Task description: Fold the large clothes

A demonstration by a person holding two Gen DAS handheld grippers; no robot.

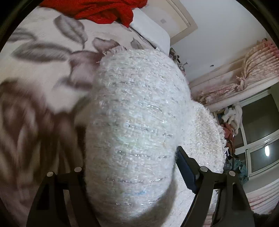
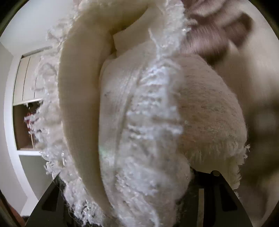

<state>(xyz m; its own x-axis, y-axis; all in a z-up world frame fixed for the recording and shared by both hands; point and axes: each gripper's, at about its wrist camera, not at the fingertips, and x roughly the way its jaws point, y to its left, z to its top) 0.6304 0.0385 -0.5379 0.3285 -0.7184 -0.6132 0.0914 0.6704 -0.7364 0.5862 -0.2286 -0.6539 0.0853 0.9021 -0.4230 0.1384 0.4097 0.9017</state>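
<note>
Both the left gripper [image 1: 132, 174] and right gripper [image 2: 132, 183] pinch the thick, floppy white tweed garment [image 1: 136, 108] mid-frame; better gripped at its fringed hem.

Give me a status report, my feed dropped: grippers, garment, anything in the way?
Left gripper and right gripper both buried in the white fringed garment, jaws unreadable. Garment bunched over the floral bedspread. Red cloth at the far end, apart.

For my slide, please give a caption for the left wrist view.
Left gripper lifting a white tweed garment above a floral bedspread.
</note>
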